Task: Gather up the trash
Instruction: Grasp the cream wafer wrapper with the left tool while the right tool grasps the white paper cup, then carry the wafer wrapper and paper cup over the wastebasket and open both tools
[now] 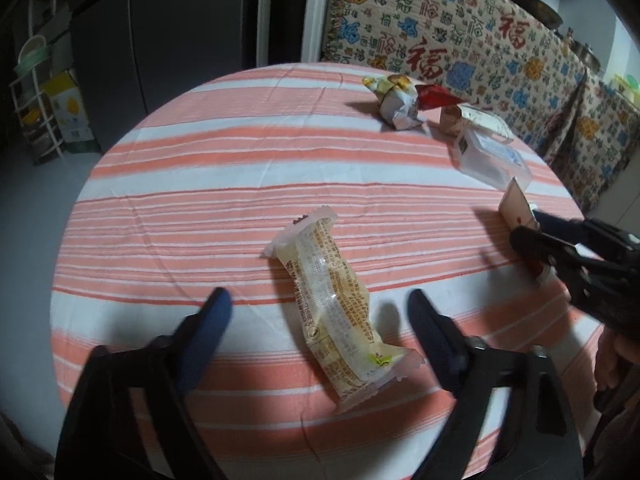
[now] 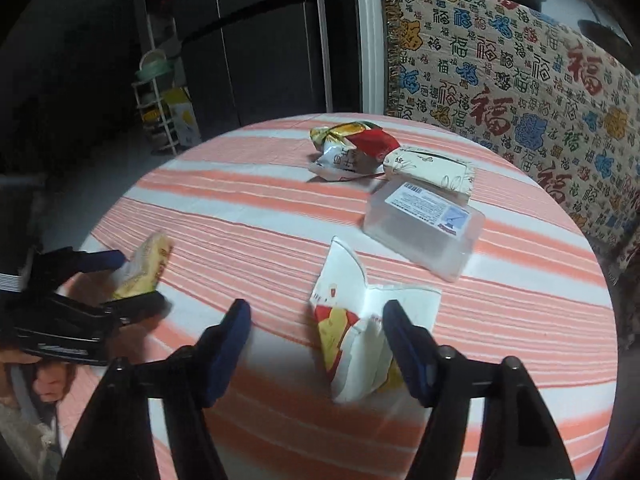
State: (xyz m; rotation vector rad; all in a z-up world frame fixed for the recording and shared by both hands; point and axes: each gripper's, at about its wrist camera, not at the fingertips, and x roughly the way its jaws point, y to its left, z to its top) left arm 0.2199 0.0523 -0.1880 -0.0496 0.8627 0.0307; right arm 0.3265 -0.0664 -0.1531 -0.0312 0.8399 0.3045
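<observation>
A clear and yellow snack wrapper lies on the striped round table between the fingers of my open left gripper; it also shows in the right wrist view. A torn white, red and yellow paper carton lies between the fingers of my open right gripper; its right finger touches the carton. In the left wrist view the carton sits at the right gripper's tips.
At the table's far side lie a crumpled foil wrapper with a red piece, a small patterned box and a clear plastic box with a label. A patterned cloth hangs behind; a dark fridge and rack stand left.
</observation>
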